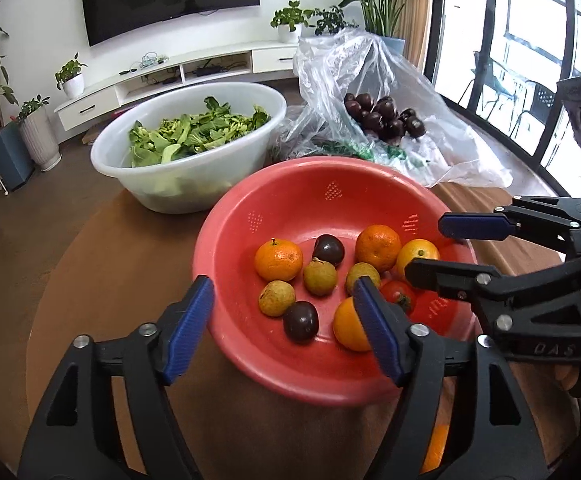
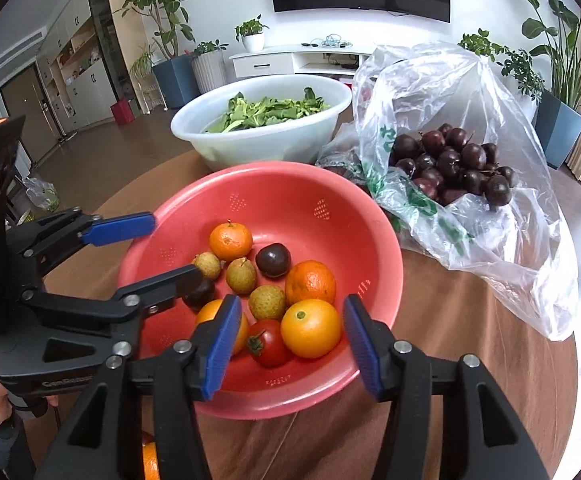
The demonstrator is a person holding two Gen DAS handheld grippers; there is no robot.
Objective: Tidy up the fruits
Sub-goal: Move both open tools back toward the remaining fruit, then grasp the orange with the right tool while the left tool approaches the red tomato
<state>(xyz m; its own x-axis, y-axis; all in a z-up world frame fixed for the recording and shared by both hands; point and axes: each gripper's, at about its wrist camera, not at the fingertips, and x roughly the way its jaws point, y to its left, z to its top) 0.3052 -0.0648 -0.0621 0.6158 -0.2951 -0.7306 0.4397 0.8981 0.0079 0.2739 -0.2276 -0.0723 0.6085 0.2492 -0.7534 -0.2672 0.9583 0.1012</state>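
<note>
both grippers hang over the near rim of the red bowl (image 2: 250, 184), which sits on the round brown worktop (image 1: 122, 248). the left gripper (image 1: 286, 328) has its jaws spread wide and holds nothing; one finger lies outside the bowl wall, the other reaches in over the fruit. the right gripper (image 2: 292, 346) is likewise wide open and empty, with an orange fruit (image 2: 310, 328) and the tomato (image 2: 268, 342) lying just beyond its jaws.

the fruit is all mixed in the bowl: several oranges, three small tan fruits (image 2: 241, 275), two dark round fruits (image 2: 273, 259) and the tomato, many of them touching. more dark fruits (image 2: 454, 164) sit in the clear plastic bag (image 2: 490, 220) behind and to the right, and a white basin of greens (image 2: 262, 120) stands behind the bowl.

the main risks look like these. the two grippers are close together, so a reach by one could knock the other. round fruit on a curved bowl floor will likely roll when a neighbour is lifted, so a closing jaw may nudge the target aside. the tomato seems soft and could be bruised by a hard squeeze. pressing on the rim could tip or slide the light bowl. another orange (image 2: 150, 460) sits low at the worktop edge and might get bumped off.
</note>
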